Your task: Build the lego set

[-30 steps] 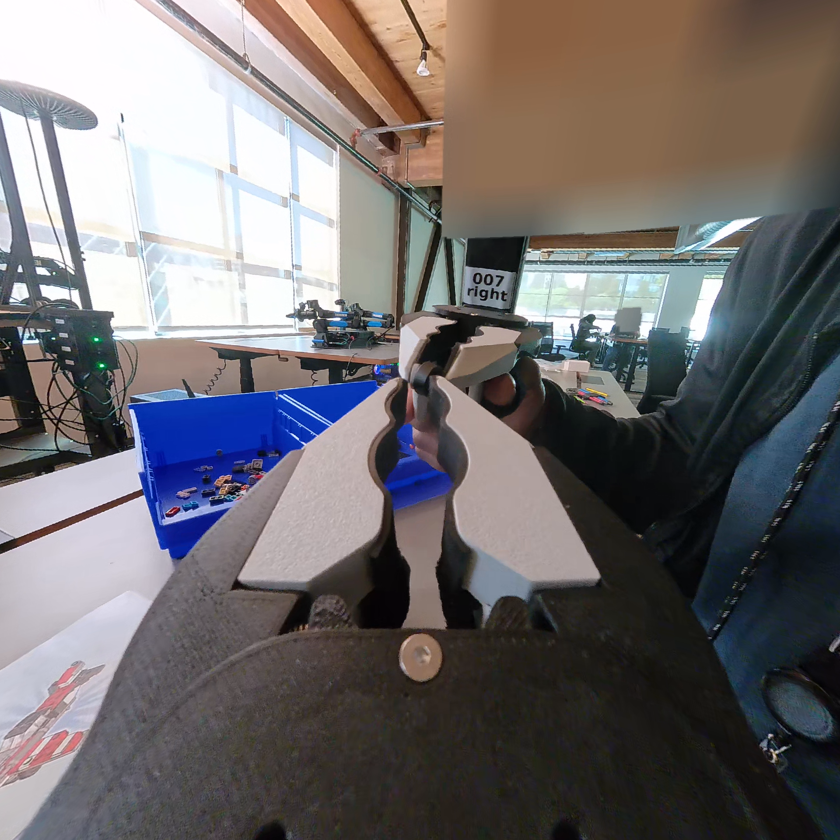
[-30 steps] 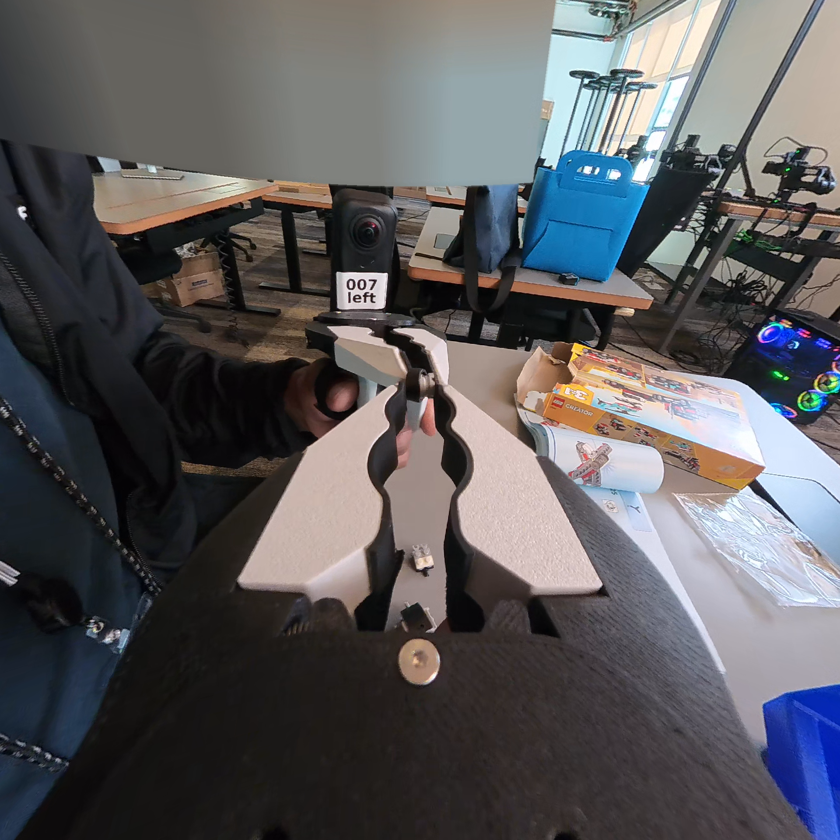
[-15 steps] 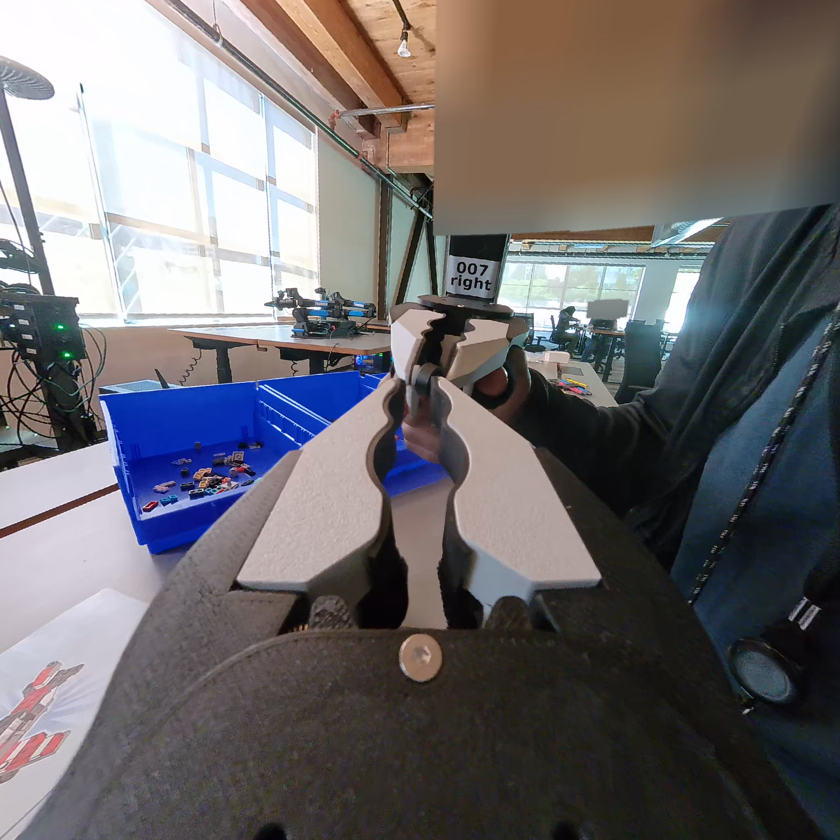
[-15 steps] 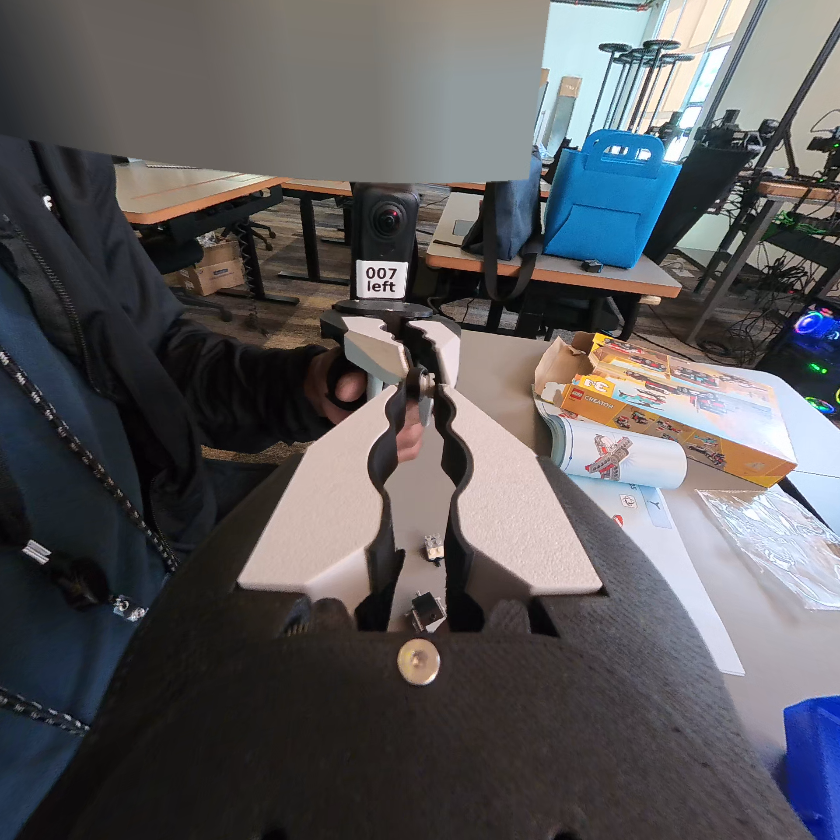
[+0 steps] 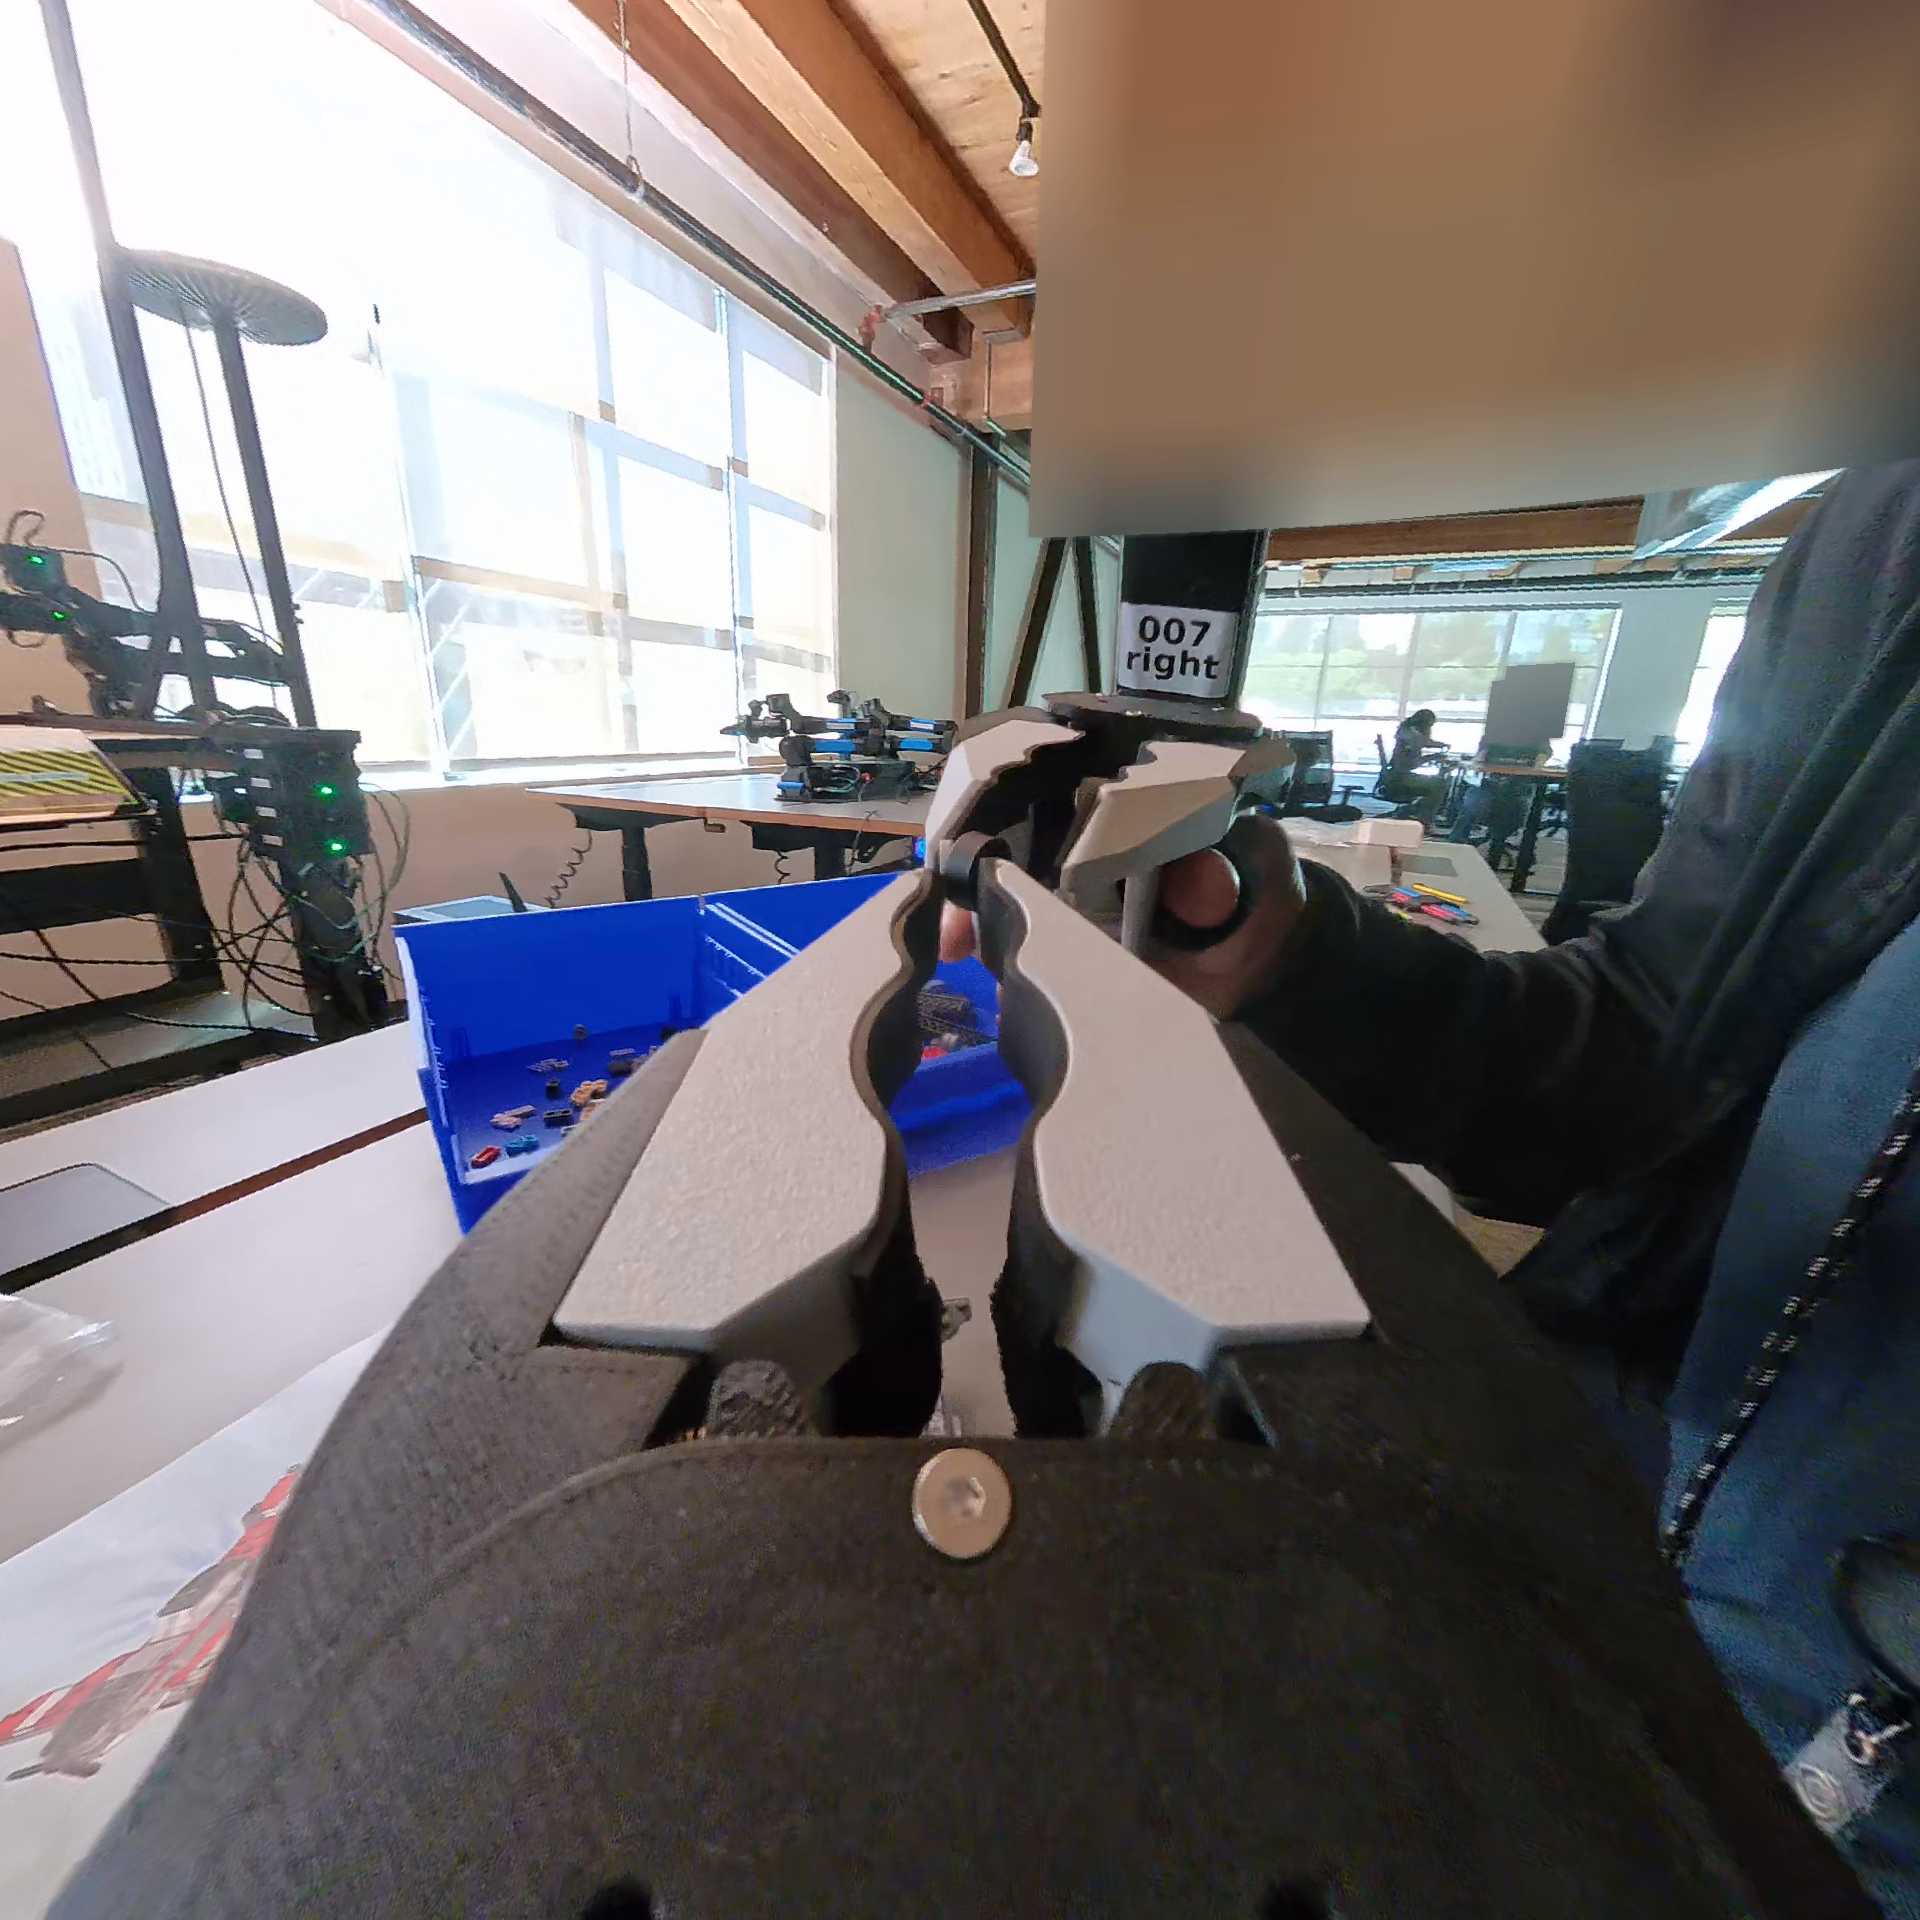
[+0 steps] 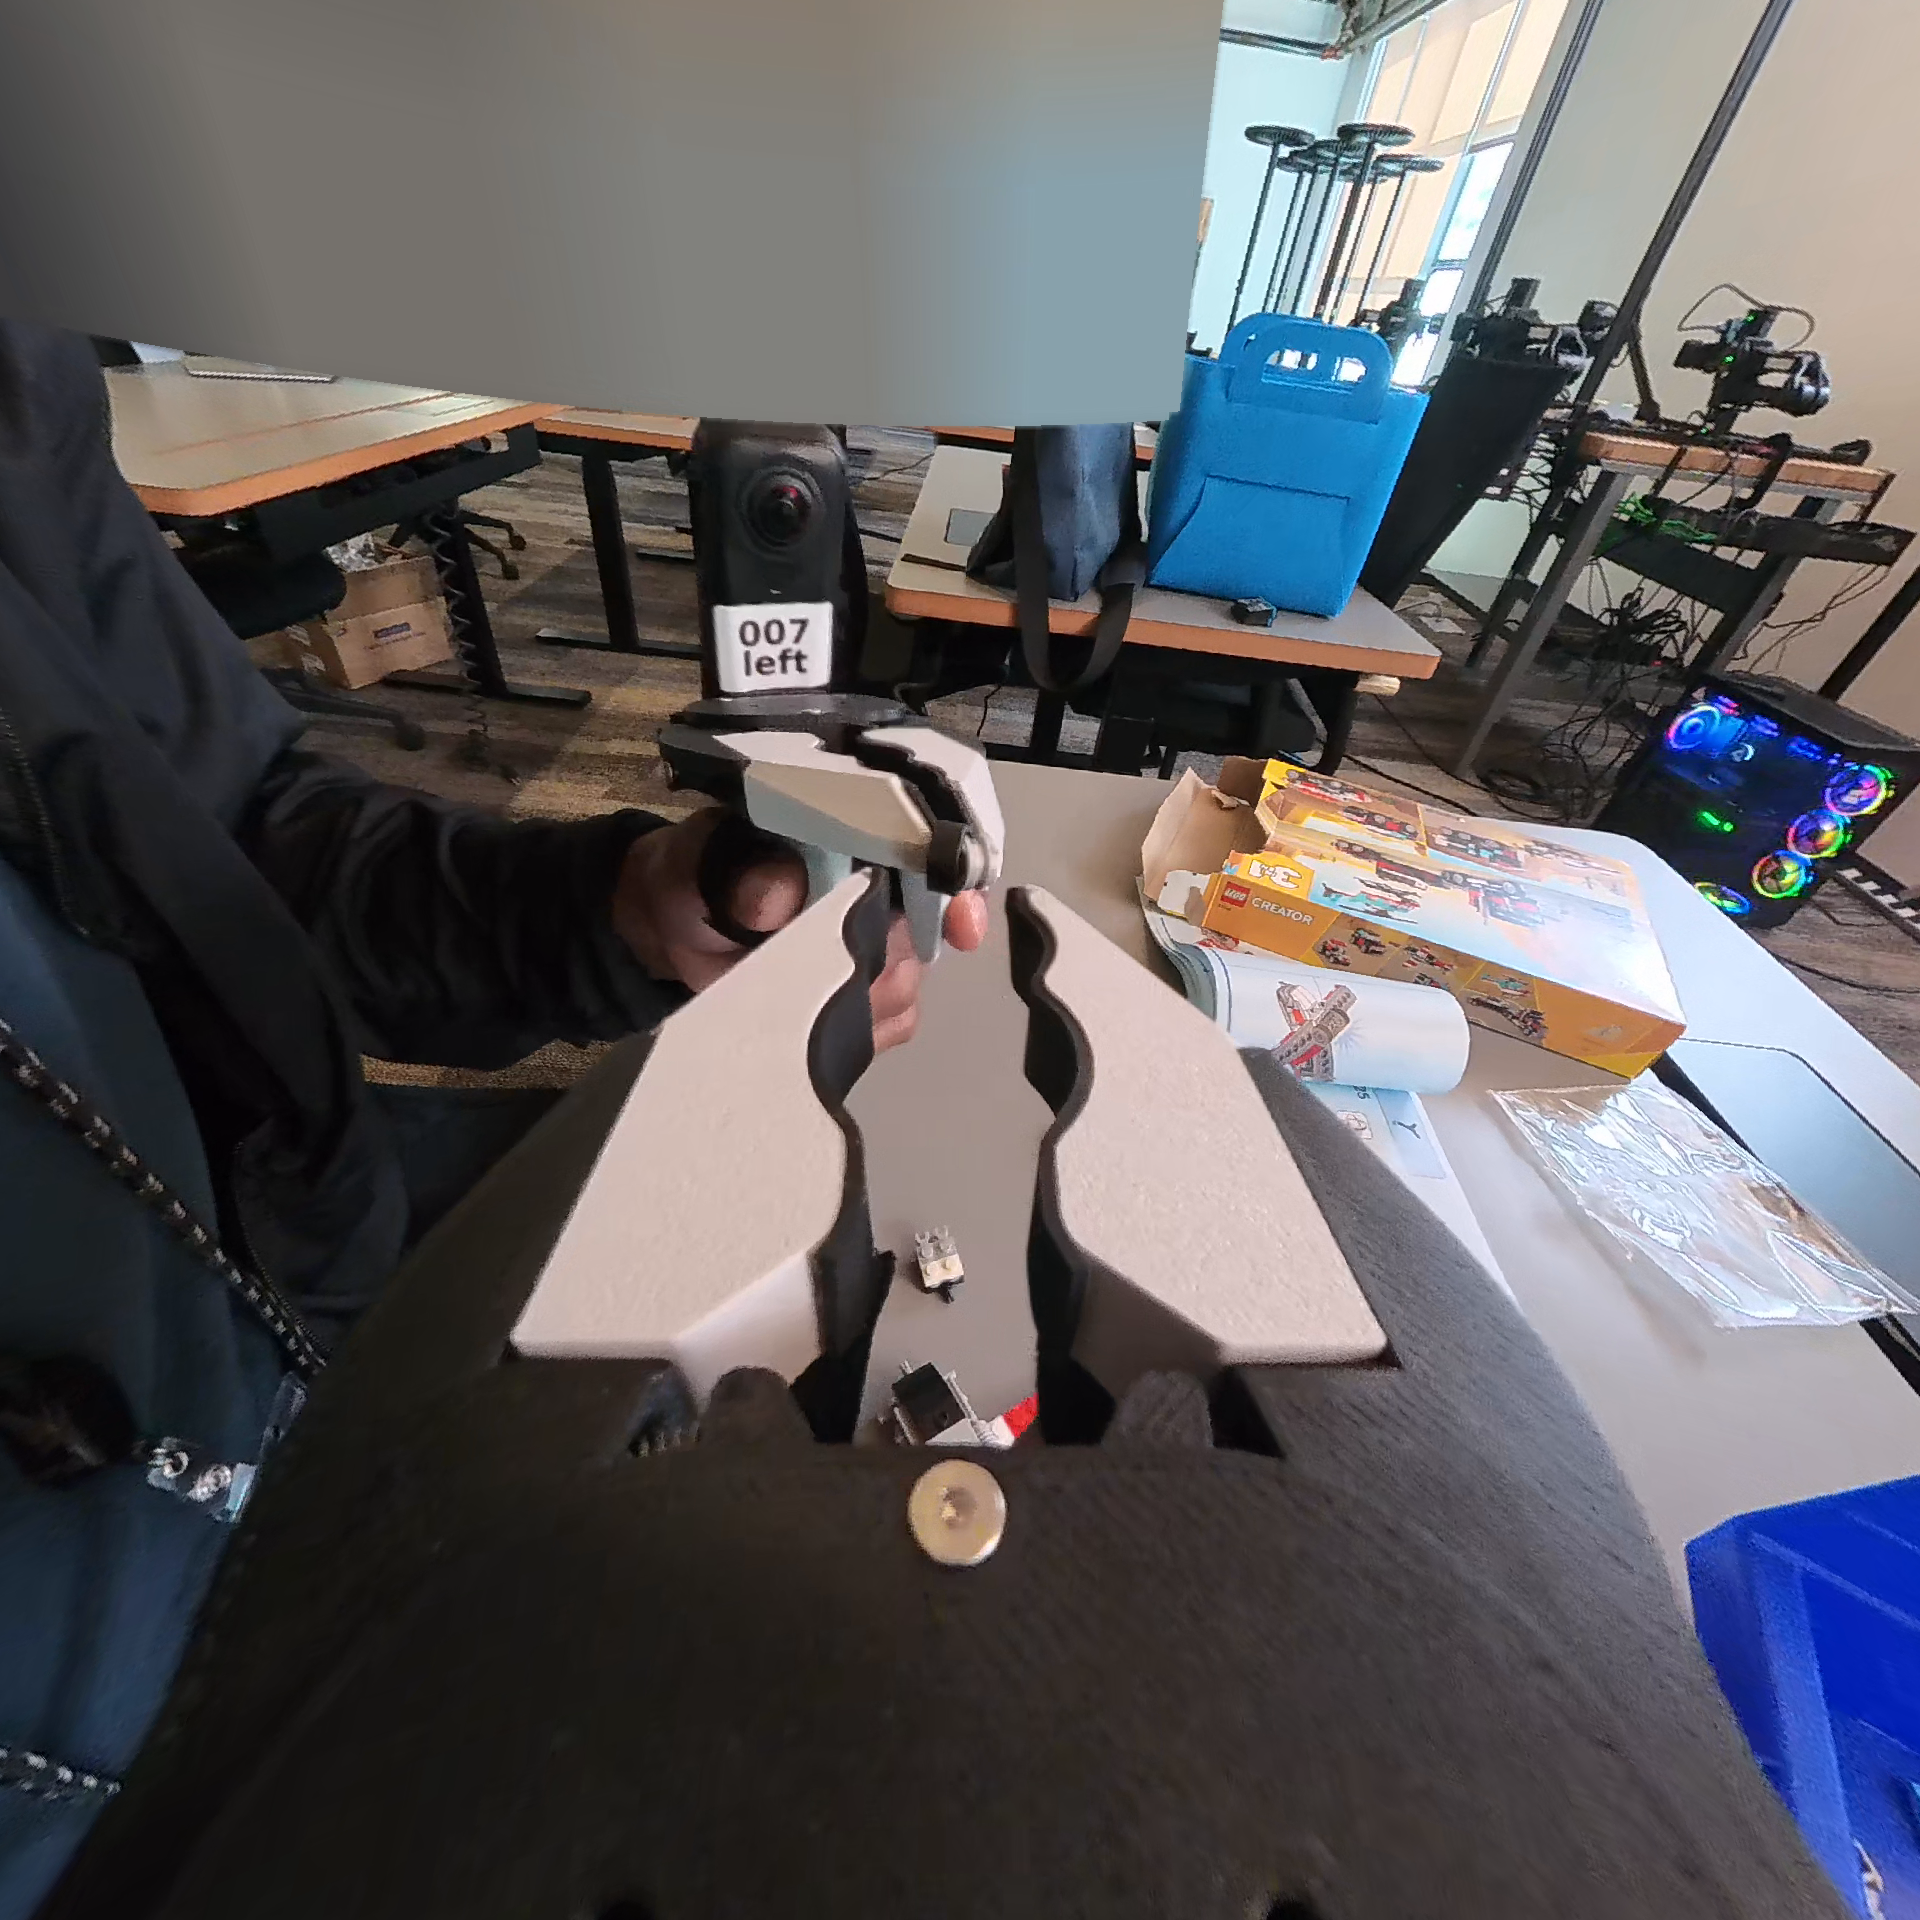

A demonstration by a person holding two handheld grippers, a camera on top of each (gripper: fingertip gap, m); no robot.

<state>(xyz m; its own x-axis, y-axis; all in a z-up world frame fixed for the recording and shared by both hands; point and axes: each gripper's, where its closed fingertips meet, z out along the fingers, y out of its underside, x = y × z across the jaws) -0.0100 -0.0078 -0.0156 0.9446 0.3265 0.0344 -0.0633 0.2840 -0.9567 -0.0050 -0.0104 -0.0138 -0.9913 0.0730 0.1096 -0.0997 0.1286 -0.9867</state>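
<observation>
My left gripper (image 5: 961,885) is shut on a small dark round Lego piece (image 5: 966,857) and holds it up in the air. My right gripper (image 6: 940,899) is open and empty, its tips just short of that piece (image 6: 948,847). The left gripper (image 6: 961,854) faces it tip to tip. In the left wrist view the right gripper (image 5: 1023,821) stands open just behind the piece. Two small grey Lego sub-builds (image 6: 938,1259) (image 6: 935,1408) lie on the table (image 6: 1091,831) under my right gripper. A blue bin (image 5: 582,966) holds several loose bricks (image 5: 540,1117).
An orange Lego box (image 6: 1455,904) and a curled instruction booklet (image 6: 1340,1023) lie on the table's right side, with a clear plastic bag (image 6: 1683,1205) nearer. The blue bin's corner (image 6: 1818,1662) is at lower right. A person's dark sleeves hold both grippers.
My right gripper has opened and let go of the small round piece, which both grippers held before. My left gripper keeps hold of it.
</observation>
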